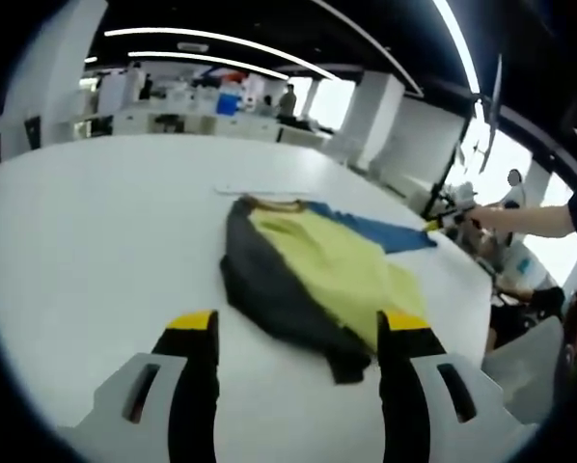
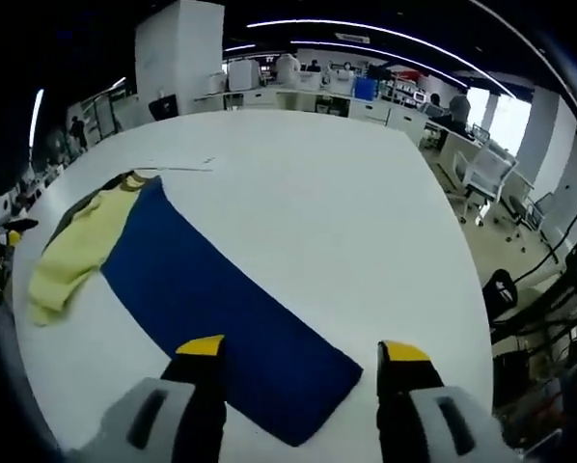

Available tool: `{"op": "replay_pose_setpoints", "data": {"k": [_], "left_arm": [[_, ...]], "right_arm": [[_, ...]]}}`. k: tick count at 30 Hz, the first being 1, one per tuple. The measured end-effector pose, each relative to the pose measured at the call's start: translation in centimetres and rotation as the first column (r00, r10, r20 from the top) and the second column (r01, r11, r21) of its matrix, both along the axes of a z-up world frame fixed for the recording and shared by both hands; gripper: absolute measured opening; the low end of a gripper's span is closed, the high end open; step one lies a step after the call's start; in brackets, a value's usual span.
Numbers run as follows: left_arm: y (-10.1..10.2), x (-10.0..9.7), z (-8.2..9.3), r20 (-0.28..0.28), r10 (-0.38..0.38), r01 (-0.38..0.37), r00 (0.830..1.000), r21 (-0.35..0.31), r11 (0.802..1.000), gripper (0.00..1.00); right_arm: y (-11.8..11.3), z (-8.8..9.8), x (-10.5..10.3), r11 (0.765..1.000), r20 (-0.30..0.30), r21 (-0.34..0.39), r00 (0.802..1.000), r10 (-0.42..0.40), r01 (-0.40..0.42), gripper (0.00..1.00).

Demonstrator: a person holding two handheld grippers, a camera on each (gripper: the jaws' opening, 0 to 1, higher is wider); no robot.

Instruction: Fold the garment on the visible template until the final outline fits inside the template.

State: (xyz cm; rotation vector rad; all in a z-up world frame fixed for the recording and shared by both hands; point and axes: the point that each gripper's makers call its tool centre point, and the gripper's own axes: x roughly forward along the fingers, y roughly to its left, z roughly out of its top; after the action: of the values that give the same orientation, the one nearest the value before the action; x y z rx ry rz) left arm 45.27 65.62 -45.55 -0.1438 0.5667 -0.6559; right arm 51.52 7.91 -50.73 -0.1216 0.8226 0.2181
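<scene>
Your left gripper has its jaws wide apart, holding nothing. Just ahead of them, mostly between the two tips, the garment lies bunched on the white counter, yellow on top with dark grey along its near edge. Behind it the blue template peeks out.

Your right gripper also has its jaws spread, holding nothing. The blue template lies flat, its near corner between the tips. The yellow garment sits far left of them, partly on the blue.
</scene>
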Motion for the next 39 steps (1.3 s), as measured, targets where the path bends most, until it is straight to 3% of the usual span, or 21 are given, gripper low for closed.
{"op": "replay_pose_setpoints", "data": {"k": [6,19,24,39], "left_arm": [[-0.3,-0.3,0.0,0.0,-0.004,0.004,1.0,-0.006,1.0,0.63],[-0.5,-0.4,0.0,0.005,-0.01,0.01,1.0,-0.028,1.0,0.63],[-0.8,-1.0,-0.3,0.006,-0.022,0.023,1.0,-0.018,1.0,0.62],[-2.1,-2.3,-0.7,-0.008,-0.051,0.051,0.999,-0.06,0.997,0.61]], "right_arm": [[2.5,0.9,-1.3,0.998,0.027,0.012,0.998,0.061,-0.061,0.82],[5.2,2.0,-3.0,0.993,0.072,0.052,0.992,0.102,-0.106,0.91],[7.5,2.9,-4.0,0.987,0.093,0.054,0.985,0.147,-0.153,0.99],[12.8,5.2,-7.3,0.962,0.137,0.096,0.961,0.242,-0.256,0.99]]}}
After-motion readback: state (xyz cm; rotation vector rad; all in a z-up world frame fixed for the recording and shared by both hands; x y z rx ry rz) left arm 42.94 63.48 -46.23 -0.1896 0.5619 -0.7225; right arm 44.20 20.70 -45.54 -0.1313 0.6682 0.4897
